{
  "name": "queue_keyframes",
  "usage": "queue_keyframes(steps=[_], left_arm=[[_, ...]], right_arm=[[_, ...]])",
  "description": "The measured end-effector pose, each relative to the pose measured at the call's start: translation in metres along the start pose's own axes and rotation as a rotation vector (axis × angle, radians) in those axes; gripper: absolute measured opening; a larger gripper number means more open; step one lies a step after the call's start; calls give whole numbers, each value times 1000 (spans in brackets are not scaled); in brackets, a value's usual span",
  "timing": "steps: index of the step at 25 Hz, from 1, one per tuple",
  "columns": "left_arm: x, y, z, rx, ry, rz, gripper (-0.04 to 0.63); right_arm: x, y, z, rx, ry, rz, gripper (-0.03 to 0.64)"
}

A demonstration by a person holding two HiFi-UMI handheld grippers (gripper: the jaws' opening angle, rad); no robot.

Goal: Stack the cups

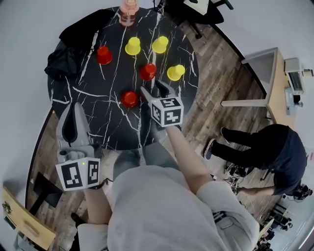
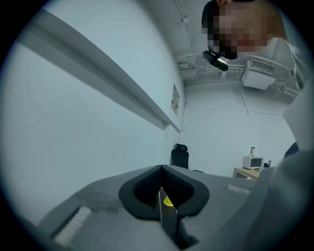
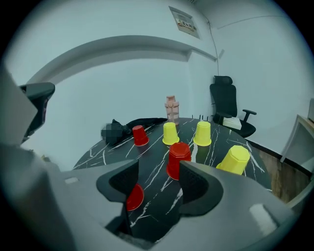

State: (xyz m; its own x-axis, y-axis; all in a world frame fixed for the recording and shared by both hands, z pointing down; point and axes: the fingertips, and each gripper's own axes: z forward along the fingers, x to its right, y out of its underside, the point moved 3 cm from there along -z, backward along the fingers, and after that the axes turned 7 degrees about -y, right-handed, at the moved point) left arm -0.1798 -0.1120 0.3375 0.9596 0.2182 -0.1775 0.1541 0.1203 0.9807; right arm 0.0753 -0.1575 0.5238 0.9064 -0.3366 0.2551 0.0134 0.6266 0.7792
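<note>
In the head view, six cups are standing upside down and apart from one another on the round black table [image 1: 98, 122], none sitting on another, so the stacking is looking not yet begun. The right gripper [image 1: 155, 91] is hovering over the table's near part with its jaws spread wide and nothing between them. The near red cup [image 1: 130, 99] is sitting just to its left, the middle red cup [image 1: 147, 71] just ahead of it and the near yellow cup [image 1: 175, 72] ahead to its right. The far red cup [image 1: 103, 55] and the two far yellow cups [image 1: 133, 46] [image 1: 160, 44] are waiting well beyond its tips. A pinkish object [image 1: 129, 12] at the far rim may be a small stack of something, though it is too small to tell. The left gripper [image 1: 73, 112] is hanging near the table's left edge, well apart from every cup.

In the left gripper view, the jaws are pressing together on nothing, pointing level at a pale wall, with only a sliver of yellow showing past them.

In the right gripper view, the jaws are gaping empty. The middle red cup is standing just past them in line with the gap, while the near red cup is peeking out low behind the left jaw. The near yellow cup is standing off to the right.

All the stacking is waiting to be done, and the middle red cup is looking like the likeliest first pick.
</note>
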Motion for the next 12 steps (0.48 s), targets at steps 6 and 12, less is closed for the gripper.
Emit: queue_keyframes(steps=[6, 12], left_arm=[[8, -5, -1, 22, -104, 4, 6], [15, 0, -7, 19, -213, 5, 6]], right_arm=[[38, -3, 17, -45, -9, -5, 261], [55, -9, 41, -91, -58, -42, 270]])
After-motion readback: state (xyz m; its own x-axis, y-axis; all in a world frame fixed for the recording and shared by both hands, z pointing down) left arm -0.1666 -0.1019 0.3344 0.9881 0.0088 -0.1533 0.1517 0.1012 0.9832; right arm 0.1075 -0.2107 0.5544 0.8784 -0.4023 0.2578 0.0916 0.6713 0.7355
